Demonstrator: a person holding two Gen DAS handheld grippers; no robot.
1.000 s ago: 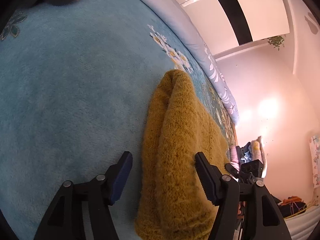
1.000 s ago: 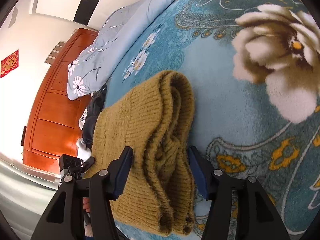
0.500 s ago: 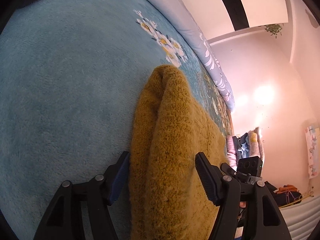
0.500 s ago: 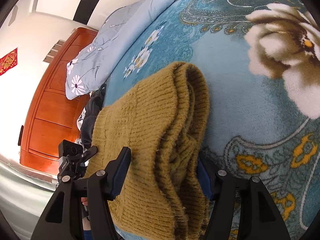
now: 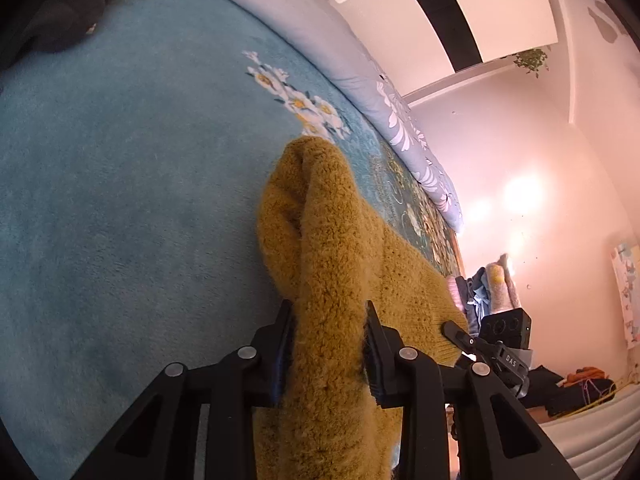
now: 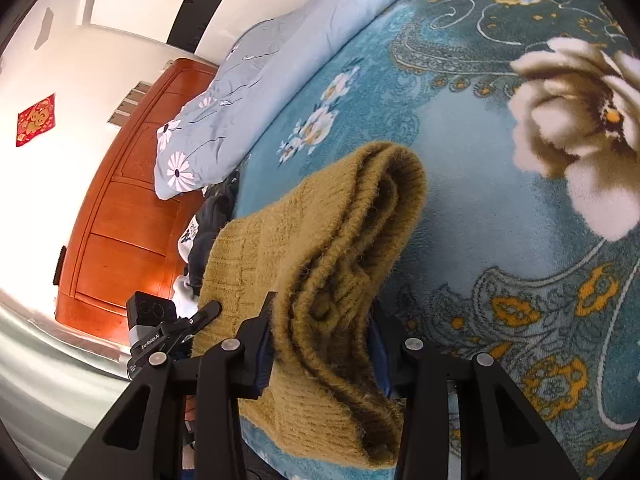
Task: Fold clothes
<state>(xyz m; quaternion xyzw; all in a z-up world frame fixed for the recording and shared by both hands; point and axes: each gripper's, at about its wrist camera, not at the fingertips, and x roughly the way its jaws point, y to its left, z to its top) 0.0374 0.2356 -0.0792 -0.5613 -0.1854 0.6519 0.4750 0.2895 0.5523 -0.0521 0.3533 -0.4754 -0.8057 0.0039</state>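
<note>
My left gripper and right gripper each have their jaws clamped on the folded mustard sweater, lying on the blue floral blanket.

Bedroom with a teal floral bed cover, pale walls and a reddish wooden wardrobe.

A plush teal blanket patterned with cream and gold flowers covers the bed, and a pale blue quilt printed with white daisies lies bunched along its far edge. In the right wrist view a red-brown panelled wardrobe stands beyond the quilt against a white wall that bears a small red square decoration. In the left wrist view the wall is pinkish with a bright glare spot, a dark vertical band runs between white panels above, and a heap of clothes sits past the bed's end.
</note>
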